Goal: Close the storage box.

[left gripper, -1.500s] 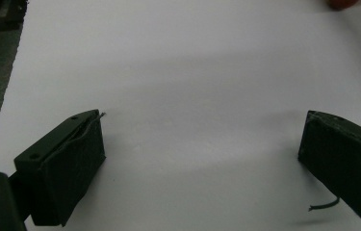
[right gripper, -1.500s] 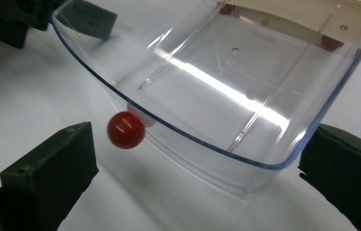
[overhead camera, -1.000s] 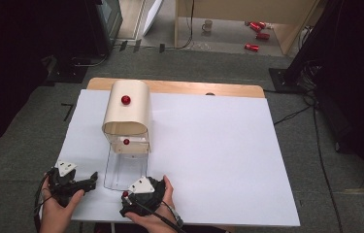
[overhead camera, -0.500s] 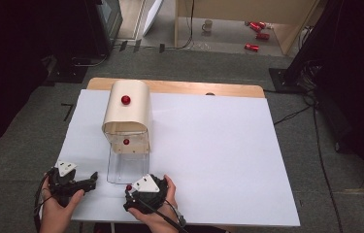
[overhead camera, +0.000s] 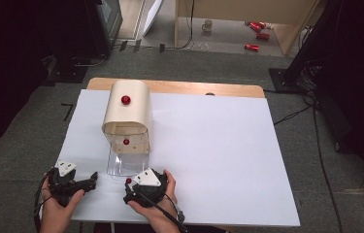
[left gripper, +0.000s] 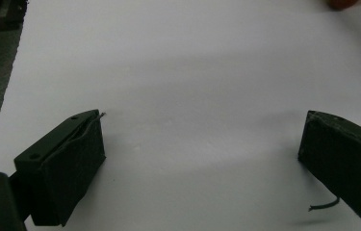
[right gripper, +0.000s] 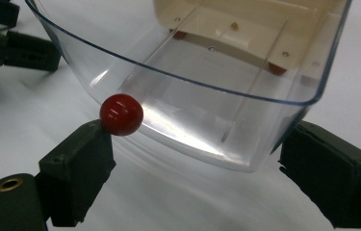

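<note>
1. Clear drawer (overhead camera: 127, 162) is projecting at six o'clock from the cream bread-bin-like box (overhead camera: 127, 114); right gripper (overhead camera: 130, 187) is sitting at its front.
2. Left gripper (left gripper: 199, 159) is idling, jaws wide, over the white table (left gripper: 168, 72).
3. Right gripper (right gripper: 195, 166), jaws wide, is straddling the drawer's front; red knob (right gripper: 121, 114) is touching its nine-o'clock jaw. Likely next: grasping the knob.

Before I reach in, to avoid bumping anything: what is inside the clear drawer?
The clear drawer looks empty where pulled out. Its back end sits under the cream cover, so that part is hidden.
</note>
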Available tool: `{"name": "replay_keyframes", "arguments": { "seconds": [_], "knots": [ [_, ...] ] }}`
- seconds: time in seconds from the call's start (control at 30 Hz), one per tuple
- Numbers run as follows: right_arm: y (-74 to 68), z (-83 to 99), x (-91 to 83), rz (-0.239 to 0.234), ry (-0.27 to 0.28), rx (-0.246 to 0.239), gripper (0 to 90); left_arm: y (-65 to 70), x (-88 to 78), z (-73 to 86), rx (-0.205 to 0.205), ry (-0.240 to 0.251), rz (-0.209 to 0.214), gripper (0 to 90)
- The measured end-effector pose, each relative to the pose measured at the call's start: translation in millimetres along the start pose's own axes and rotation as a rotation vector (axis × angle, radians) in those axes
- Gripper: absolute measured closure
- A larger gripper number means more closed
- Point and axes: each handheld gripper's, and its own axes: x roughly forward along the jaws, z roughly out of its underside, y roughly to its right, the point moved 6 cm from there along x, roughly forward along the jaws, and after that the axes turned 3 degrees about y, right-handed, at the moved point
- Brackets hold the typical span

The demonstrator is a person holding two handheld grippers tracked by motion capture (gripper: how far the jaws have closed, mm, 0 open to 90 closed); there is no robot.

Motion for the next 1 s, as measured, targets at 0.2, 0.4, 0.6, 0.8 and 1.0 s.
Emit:
{"name": "replay_keyframes", "arguments": {
  "seconds": [0.2, 0.4, 0.6, 0.8, 1.0],
  "knots": [
    [5.6, -10.4, 8.0, 0.008, 0.003, 0.025, 12.9, 0.0, 0.0, 0.0, 0.000, 0.000, 0.000, 2.3],
    [10.1, -14.7, 14.3, 0.009, -0.002, 0.045, 13.3, 0.0, 0.0, 0.0, -0.001, 0.000, 0.000, 2.4],
    [16.8, -19.8, 23.4, -0.004, -0.018, 0.083, 13.0, 0.0, 0.0, 0.0, -0.001, 0.000, 0.000, 2.3],
    [24.3, -26.8, 32.3, -0.002, -0.029, 0.071, 9.8, 0.0, 0.0, 0.0, -0.001, 0.000, 0.000, 2.3],
    [29.0, -29.7, 37.5, 0.006, -0.028, 0.064, 7.2, 0.0, -0.1, 0.0, -0.001, 0.000, 0.000, 2.4]
  ]
}}
